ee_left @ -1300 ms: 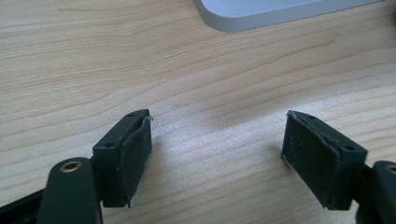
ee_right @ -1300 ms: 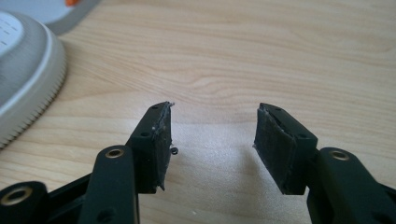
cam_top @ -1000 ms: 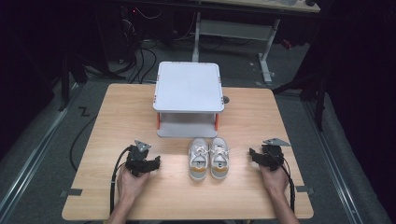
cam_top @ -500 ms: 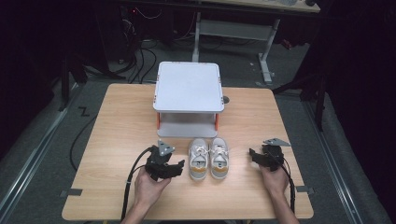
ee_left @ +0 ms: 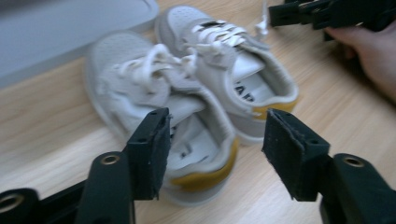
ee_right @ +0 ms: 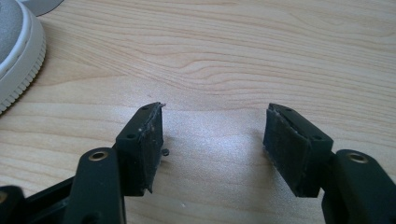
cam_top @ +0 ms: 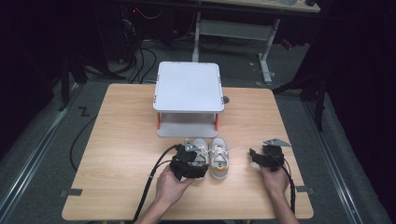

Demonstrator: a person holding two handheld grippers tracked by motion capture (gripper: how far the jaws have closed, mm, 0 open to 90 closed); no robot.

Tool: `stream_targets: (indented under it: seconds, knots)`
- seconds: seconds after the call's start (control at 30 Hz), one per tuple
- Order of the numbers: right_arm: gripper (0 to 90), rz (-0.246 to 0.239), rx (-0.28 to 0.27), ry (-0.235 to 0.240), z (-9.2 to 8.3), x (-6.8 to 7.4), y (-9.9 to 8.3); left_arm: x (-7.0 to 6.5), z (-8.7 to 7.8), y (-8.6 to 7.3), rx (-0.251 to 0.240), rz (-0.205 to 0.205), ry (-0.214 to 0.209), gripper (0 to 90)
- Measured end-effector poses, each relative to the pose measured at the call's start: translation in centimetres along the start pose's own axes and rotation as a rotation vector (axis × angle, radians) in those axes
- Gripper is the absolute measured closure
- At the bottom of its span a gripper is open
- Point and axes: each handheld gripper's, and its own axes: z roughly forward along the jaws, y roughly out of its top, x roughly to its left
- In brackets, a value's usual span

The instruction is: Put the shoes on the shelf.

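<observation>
A pair of small white sneakers with yellow heel tabs stands side by side on the wooden table, toes toward the stand. My left gripper hovers over the heel of the left sneaker. In the left gripper view its jaws straddle that sneaker's heel; they have just been closing, but the right pad still stands apart from it, so the gripper is open. The right sneaker lies beside it. My right gripper rests to the right of the pair, open over bare wood.
A white two-level stand with orange posts sits just behind the sneakers at the table's middle. The table is bare wood to the left and right. A sneaker's toe edges into the right gripper view. Dark floor and cables surround the table.
My left gripper has moved right from the table's left front to the left sneaker's heel, and its jaws have narrowed. The right gripper has stayed put.
</observation>
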Motion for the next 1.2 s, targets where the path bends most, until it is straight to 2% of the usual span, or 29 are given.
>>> stream_targets:
  seconds: [0.1, 0.13, 0.17, 0.2, 0.23, 0.33, 0.4, 0.6, 0.67, 0.8, 0.97, 1.03, 1.07, 1.1, 1.13, 1.2]
  knots:
    - [37.8, 0.003, -0.001, 0.000, 0.0, 0.0, 0.0, 0.1, 0.8, 0.3, 0.014, -0.042, 0.006, 44.8]
    - [37.9, 0.003, -0.001, -0.001, 0.0, 0.0, 0.0, 0.1, 0.8, 0.3, 0.014, -0.042, 0.006, 44.9]
    - [37.9, 0.003, -0.001, -0.001, 0.0, 0.0, 0.0, 0.4, 1.3, 0.4, 0.025, -0.082, -0.009, 44.9]
    - [37.9, 0.003, -0.001, -0.001, 0.0, 0.0, 0.0, 0.4, 1.3, 0.4, 0.025, -0.082, -0.009, 44.9]
    - [37.8, 0.003, -0.001, -0.001, 0.0, 0.0, 0.0, 0.4, 1.7, 0.5, 0.033, -0.107, -0.017, 44.9]
    - [37.9, 0.003, -0.001, -0.001, 0.0, 0.0, 0.0, 0.2, 2.2, 0.7, 0.043, -0.120, -0.028, 43.3]
    - [37.9, 0.003, -0.001, -0.002, 0.0, 0.0, 0.0, 0.0, 2.5, 0.9, 0.045, -0.122, -0.014, 42.1]
    - [37.9, 0.002, 0.000, -0.002, 0.0, 0.0, 0.0, -0.1, 3.4, 1.3, 0.060, -0.142, -0.008, 41.1]
    - [37.9, 0.002, -0.001, -0.002, 0.0, 0.0, 0.0, 0.0, 3.5, 1.5, 0.066, -0.163, -0.021, 40.7]
    - [37.9, 0.002, -0.001, -0.002, 0.0, 0.0, 0.0, 0.0, 3.5, 1.8, 0.073, -0.149, -0.013, 42.8]
    - [37.9, 0.002, 0.000, -0.002, 0.0, 0.0, 0.0, 0.1, 3.7, 1.9, 0.069, -0.168, -0.031, 45.3]
    - [37.9, 0.002, -0.001, -0.002, 0.0, 0.0, 0.0, -0.2, 4.0, 2.1, 0.071, -0.142, -0.002, 46.7]
    - [37.9, 0.002, -0.001, -0.002, 0.0, 0.0, 0.0, -0.2, 4.0, 2.1, 0.071, -0.142, -0.002, 47.1]
    - [37.9, 0.002, -0.001, -0.002, 0.0, 0.0, 0.0, -0.5, 4.2, 2.2, 0.082, -0.115, 0.027, 47.6]
    - [37.9, 0.002, -0.001, -0.002, 0.0, 0.0, 0.0, -0.6, 4.4, 2.3, 0.083, -0.109, 0.043, 47.8]
    - [37.9, 0.002, -0.001, -0.002, 0.0, 0.0, 0.0, -0.7, 4.8, 2.4, 0.098, -0.092, 0.059, 49.0]
